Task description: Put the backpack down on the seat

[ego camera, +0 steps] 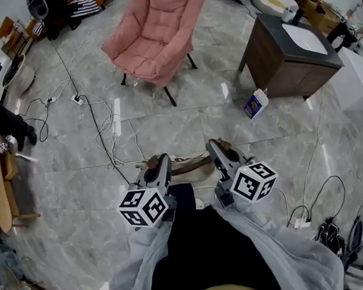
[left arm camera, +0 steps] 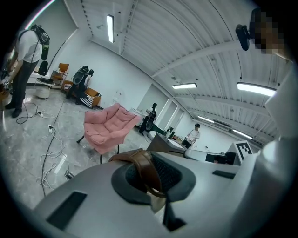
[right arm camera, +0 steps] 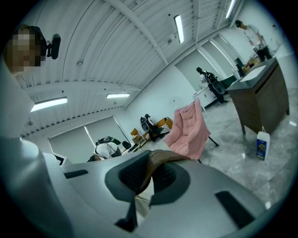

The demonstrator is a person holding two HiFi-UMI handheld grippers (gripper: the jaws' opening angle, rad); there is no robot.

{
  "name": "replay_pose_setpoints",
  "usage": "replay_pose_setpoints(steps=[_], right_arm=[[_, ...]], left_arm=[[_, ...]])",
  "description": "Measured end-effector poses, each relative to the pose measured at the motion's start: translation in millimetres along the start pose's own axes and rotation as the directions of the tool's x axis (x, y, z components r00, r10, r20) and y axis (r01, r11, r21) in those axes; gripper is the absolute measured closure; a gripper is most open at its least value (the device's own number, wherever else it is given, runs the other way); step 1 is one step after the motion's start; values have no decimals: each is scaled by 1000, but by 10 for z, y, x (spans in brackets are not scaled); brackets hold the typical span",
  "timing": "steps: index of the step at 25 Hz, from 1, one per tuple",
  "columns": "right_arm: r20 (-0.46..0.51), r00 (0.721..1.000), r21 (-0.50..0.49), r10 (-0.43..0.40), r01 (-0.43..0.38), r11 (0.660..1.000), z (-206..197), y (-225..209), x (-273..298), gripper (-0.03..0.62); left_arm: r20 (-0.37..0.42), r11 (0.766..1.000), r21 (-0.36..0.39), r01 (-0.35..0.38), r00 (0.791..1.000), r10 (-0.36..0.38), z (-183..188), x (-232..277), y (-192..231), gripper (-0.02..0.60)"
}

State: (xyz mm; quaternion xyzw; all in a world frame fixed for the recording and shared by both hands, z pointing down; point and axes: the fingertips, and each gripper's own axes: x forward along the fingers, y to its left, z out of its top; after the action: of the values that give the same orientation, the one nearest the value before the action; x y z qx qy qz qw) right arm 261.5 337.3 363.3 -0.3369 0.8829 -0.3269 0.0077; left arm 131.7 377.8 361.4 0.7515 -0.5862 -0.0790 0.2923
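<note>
Grey sleeves [ego camera: 284, 252] frame the bottom of the head view as a person holds two grippers out over a marble floor [ego camera: 78, 180]. Left gripper [ego camera: 159, 168] and right gripper [ego camera: 217, 149] are each clamped fully closed on the brown strap [ego camera: 189, 165] of the backpack [ego camera: 183, 196], whose dark body shows just below the strap, between the two arms. Both gripper views show the strap pinched in the jaws. Well apart at 12 o'clock stands the pink chair [ego camera: 157, 37]. A wooden cabinet [ego camera: 288, 64] sits at 2 o'clock, with a blue-and-white carton [ego camera: 256, 103] on the floor beside it. Cables [ego camera: 99, 129] trail at 10 o'clock.
</note>
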Motion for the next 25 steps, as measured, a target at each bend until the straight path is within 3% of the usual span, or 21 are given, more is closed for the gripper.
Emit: replay_pose_setpoints(steps=[12, 25], right_arm=[[-41, 999, 30, 10, -9, 1000, 405, -71, 1121, 586], [-16, 999, -38, 31, -31, 999, 900, -71, 2196, 586]], left_arm=[[-5, 1000, -17, -22, 1000, 22, 684, 590, 673, 568], [48, 1000, -11, 15, 999, -14, 1460, 1235, 1353, 568]])
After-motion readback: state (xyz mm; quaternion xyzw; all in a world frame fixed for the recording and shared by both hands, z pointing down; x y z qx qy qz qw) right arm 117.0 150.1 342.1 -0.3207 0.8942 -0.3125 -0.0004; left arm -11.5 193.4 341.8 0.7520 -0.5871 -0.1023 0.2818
